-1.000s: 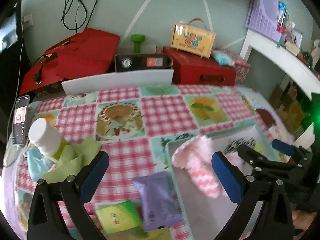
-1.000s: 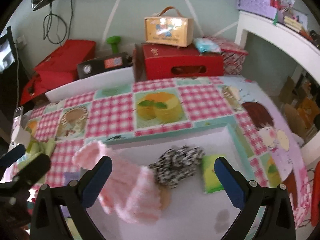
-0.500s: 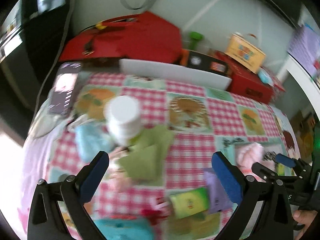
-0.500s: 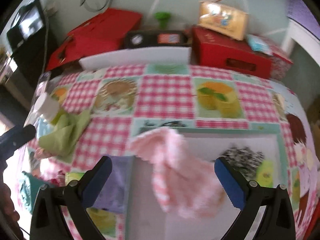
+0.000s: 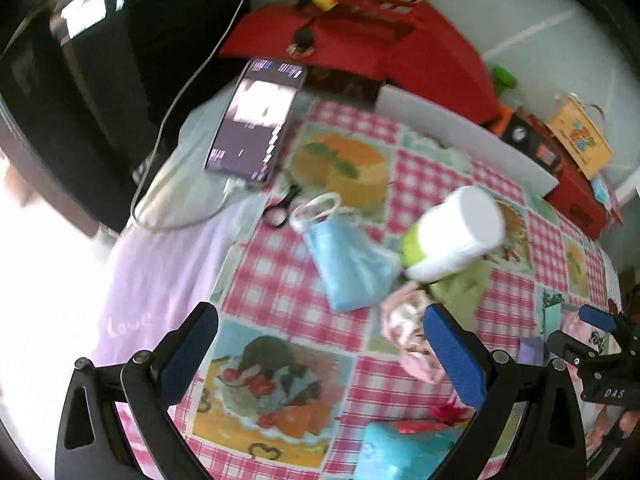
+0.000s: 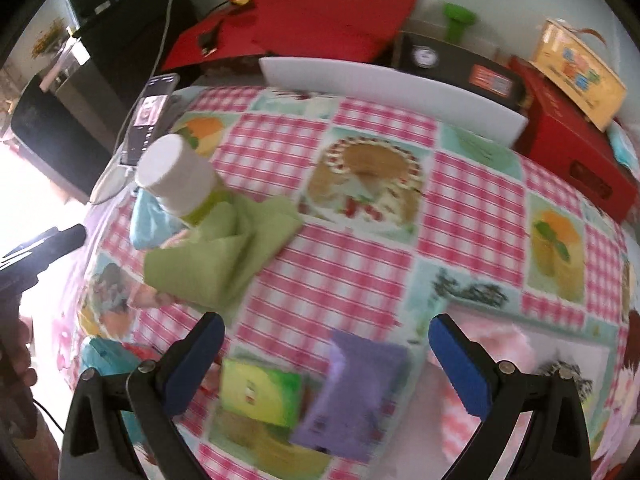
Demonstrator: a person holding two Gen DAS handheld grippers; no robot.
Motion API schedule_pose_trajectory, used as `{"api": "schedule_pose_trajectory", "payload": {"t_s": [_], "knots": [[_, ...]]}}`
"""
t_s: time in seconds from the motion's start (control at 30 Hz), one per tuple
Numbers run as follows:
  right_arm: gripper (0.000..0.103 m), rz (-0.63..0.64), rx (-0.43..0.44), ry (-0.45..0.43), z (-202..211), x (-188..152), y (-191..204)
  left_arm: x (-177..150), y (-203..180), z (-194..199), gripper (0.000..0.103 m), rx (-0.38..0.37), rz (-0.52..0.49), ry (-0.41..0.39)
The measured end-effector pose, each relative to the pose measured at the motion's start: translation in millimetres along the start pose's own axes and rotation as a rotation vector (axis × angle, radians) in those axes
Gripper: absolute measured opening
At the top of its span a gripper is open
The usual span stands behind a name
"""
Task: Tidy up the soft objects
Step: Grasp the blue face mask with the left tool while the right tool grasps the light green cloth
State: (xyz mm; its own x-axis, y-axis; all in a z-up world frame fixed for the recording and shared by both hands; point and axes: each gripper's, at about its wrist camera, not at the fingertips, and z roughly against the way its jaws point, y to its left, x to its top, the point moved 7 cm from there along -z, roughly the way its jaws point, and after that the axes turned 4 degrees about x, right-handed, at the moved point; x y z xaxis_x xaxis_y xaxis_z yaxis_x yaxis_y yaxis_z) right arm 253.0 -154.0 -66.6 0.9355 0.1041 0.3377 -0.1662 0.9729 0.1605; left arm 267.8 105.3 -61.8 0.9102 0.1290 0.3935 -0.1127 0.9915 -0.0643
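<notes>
Lying crumpled, the blue face mask faces spread, empty left gripper.

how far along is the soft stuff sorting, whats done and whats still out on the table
Done: a pink fluffy item and a black-and-white one lie on the white tray. In hand: nothing; the left gripper and right gripper are both open and empty. Left: the blue face mask, green cloth and pink crumpled fabric sit on the checked tablecloth.

Phone, scissors, white-capped bottle.
</notes>
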Motion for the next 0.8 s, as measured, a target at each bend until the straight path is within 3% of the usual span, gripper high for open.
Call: {"api": "schedule_pose_trajectory", "payload": {"t_s": [0.27, 0.8], "knots": [[0.103, 0.023, 0.056, 0.060, -40, 15, 37, 6, 0, -29, 0.102, -0.052, 0.015, 0.072], [0.103, -0.023, 0.109, 0.076, -83, 43, 65, 17, -14, -69, 0.102, -0.061, 0.011, 0.138]]}}
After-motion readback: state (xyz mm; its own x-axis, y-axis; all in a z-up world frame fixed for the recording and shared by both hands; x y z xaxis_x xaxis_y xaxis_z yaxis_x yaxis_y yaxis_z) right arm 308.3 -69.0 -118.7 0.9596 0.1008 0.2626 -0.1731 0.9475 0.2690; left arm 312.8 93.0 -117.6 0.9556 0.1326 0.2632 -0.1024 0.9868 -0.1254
